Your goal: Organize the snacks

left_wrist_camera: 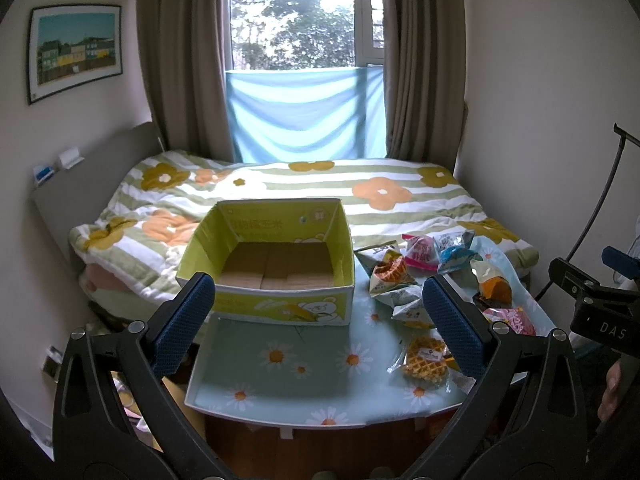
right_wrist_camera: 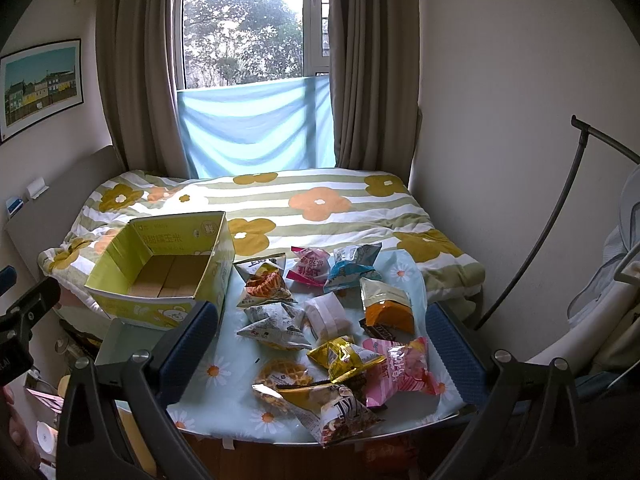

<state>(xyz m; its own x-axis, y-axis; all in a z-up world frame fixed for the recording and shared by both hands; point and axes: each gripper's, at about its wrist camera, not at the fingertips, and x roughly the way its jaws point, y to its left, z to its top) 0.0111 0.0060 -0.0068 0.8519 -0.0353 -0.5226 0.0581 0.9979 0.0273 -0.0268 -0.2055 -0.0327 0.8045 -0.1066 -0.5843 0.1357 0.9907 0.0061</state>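
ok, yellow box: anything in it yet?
Empty. The yellow box shows only bare cardboard floor; snack packets all lie on the table beside it.

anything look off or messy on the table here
Nothing is spilled or torn. The snack packets lie loose and jumbled on the daisy-print table to the right of the yellow box, which is open and holds no snacks. Both grippers, left and right, are open and hold nothing.

Open box sits on the desk at left of frame. Snack packets lie scattered on the desk to its right. Bed lies behind the desk, window beyond.
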